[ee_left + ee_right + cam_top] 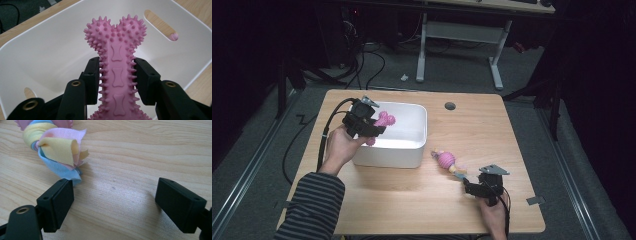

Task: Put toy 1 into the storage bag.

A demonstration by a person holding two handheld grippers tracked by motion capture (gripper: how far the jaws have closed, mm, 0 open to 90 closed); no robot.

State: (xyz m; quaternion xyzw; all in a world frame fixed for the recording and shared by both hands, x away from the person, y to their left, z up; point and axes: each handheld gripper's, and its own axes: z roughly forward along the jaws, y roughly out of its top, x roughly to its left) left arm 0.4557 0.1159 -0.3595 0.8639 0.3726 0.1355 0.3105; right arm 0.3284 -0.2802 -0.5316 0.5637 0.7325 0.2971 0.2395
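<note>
A pink spiky rubber bone (116, 57) is clamped by its shaft between the jaws of my left gripper (117, 75), which is shut on it. In the high view the left gripper (373, 128) holds the bone (385, 120) over the left part of the white bin (412, 155). My right gripper (113, 200) stands open low over the wooden table, nothing between its pads. A pastel cloth knot toy (58, 147) lies just beyond its left jaw. In the high view this toy (447, 161) lies up and left of the right gripper (468, 186).
The white bin (50, 50) has slot handles in its walls and a bare floor. The wooden table (492, 135) has a round cable hole (450, 106) at the back. A white-framed desk (462, 35) stands beyond the table on the grey floor.
</note>
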